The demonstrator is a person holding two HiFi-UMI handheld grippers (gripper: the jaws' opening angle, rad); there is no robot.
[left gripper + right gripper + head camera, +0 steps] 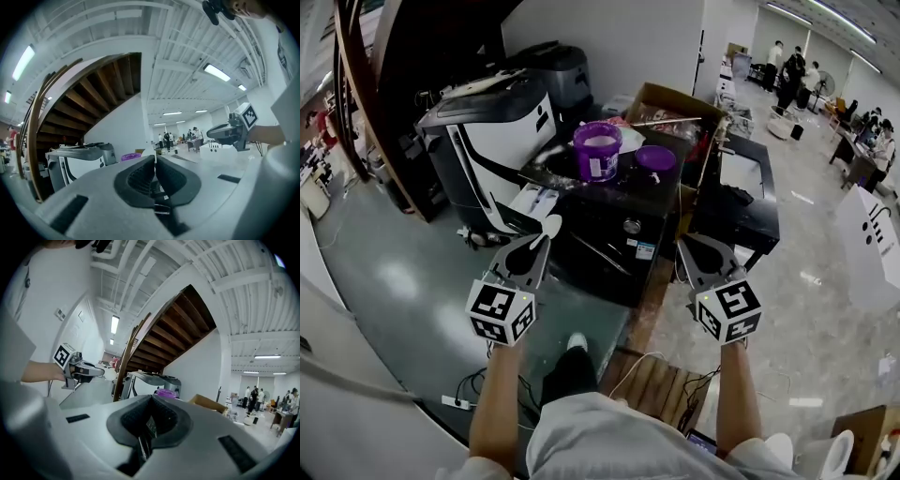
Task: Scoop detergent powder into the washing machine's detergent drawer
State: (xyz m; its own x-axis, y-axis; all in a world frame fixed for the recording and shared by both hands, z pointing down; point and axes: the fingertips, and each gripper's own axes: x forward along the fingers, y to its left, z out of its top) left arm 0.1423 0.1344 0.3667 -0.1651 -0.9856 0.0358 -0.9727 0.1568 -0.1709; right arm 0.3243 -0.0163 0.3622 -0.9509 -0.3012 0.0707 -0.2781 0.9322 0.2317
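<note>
Left gripper (537, 247), clenched on a white scoop (550, 228), should enter the purple tub (597, 150) level. Right gripper (689, 246) closed, empty.

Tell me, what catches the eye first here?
A round purple plastic tub of white powder stands open on a dark machine top, with its purple lid lying beside it. Nearer, the left gripper pinches a small white scoop, and the right gripper is shut and empty.
</note>
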